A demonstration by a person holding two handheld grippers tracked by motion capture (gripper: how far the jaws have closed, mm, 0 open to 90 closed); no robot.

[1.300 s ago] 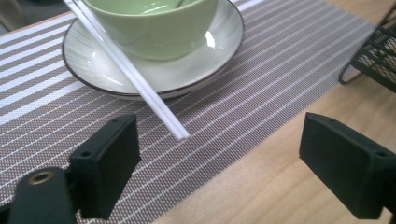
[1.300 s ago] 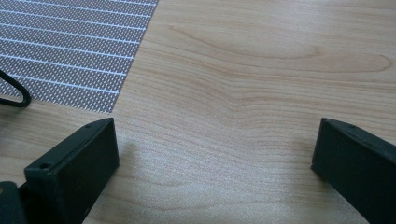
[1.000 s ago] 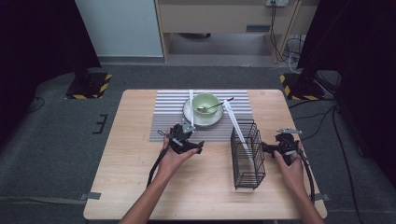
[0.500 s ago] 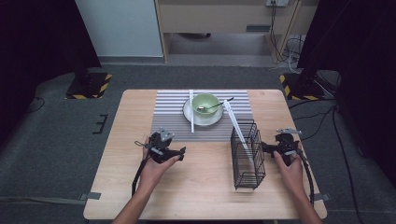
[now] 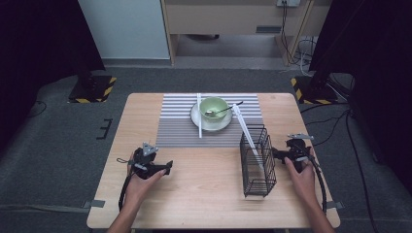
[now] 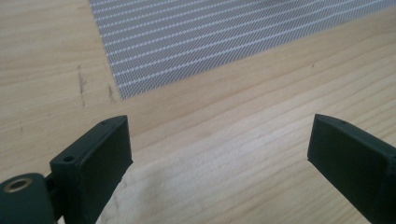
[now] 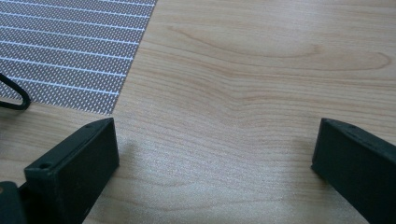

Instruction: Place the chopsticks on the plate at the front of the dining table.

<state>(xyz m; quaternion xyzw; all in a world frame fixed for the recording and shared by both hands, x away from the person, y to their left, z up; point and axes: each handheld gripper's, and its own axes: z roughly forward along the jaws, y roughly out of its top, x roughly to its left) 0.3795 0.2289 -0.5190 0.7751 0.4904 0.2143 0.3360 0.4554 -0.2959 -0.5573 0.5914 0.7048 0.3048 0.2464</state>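
Wire basket (image 5: 257, 160) stands just beside the wide-open right gripper (image 5: 284, 154); left gripper (image 5: 167, 167) apparently wide too.

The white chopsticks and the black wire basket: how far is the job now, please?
Looks done: one white chopstick leans in the black wire basket. In hand: nothing; the left tongs and right tongs are open over bare wood. Probably left: the second white chopstick lies on the grey striped mat beside the green bowl, where a spoon rests.
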